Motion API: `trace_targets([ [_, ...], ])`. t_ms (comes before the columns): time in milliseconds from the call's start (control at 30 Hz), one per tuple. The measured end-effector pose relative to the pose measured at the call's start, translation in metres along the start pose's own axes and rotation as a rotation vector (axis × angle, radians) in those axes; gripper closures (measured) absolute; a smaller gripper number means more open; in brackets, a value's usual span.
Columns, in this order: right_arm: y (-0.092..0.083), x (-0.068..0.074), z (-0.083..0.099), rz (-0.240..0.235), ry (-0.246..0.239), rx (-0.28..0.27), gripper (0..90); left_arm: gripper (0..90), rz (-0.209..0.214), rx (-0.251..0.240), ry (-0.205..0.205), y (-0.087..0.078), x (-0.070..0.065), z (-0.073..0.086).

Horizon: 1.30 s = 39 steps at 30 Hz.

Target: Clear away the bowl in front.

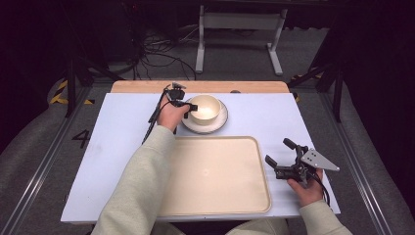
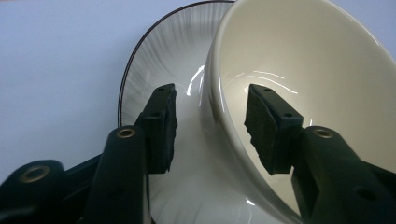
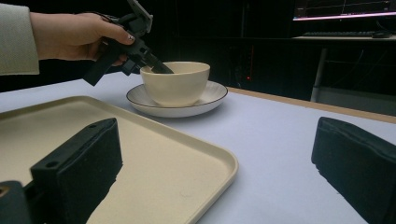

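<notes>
A cream bowl stands on a white plate with a thin dark rim, at the back middle of the table. My left gripper reaches in from the bowl's left side. Its jaws straddle the bowl's near wall, one pad inside and one outside over the plate. A gap shows between each pad and the wall, so the left gripper is open. My right gripper rests open by the tray's right edge, nothing between its fingers. From there the bowl and left gripper show ahead.
A large beige tray with nothing on it lies at the front middle of the pale table, just in front of the plate. A wooden strip runs along the table's far edge. Beyond it are cables and a white stand's legs on the floor.
</notes>
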State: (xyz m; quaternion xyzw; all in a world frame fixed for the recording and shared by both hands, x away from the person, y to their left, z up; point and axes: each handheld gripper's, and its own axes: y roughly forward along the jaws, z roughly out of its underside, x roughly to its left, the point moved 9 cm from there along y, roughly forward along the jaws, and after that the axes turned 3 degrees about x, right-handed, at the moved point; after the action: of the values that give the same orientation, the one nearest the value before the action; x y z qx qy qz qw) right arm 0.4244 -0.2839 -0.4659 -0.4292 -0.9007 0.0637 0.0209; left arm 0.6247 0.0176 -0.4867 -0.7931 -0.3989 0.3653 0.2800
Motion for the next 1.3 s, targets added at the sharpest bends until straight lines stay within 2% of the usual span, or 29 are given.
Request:
trace_targets([
  [233,0.000,0.000,0.000,0.001,-0.001,-0.002,1.8,71.4,-0.035,0.000,-0.015,0.002,-0.001,-0.001],
  [300,0.000,0.000,0.000,0.001,0.000,-0.002,1.8,76.4,-0.032,-0.011,-0.055,0.001,-0.001,-0.002],
  [400,0.000,0.000,0.000,0.001,-0.001,-0.001,1.8,79.3,-0.051,-0.023,-0.068,0.002,-0.001,-0.003],
  [467,0.000,0.000,0.000,0.000,0.000,-0.002,1.7,81.7,-0.060,-0.023,-0.057,0.002,-0.001,-0.003],
  [700,0.000,0.000,0.000,0.003,-0.001,-0.002,1.7,82.1,-0.078,-0.037,-0.087,0.000,0.000,-0.004],
  [933,0.000,0.000,0.000,0.004,0.000,-0.002,2.1,81.0,-0.102,-0.059,-0.051,-0.009,-0.002,-0.009],
  [1167,0.000,0.000,0.000,0.004,-0.001,-0.002,2.1,81.0,-0.074,-0.072,-0.047,-0.025,-0.003,-0.014],
  [1300,0.000,0.000,0.000,0.005,0.000,-0.002,1.2,81.0,-0.083,-0.072,-0.014,-0.037,-0.004,-0.017],
])
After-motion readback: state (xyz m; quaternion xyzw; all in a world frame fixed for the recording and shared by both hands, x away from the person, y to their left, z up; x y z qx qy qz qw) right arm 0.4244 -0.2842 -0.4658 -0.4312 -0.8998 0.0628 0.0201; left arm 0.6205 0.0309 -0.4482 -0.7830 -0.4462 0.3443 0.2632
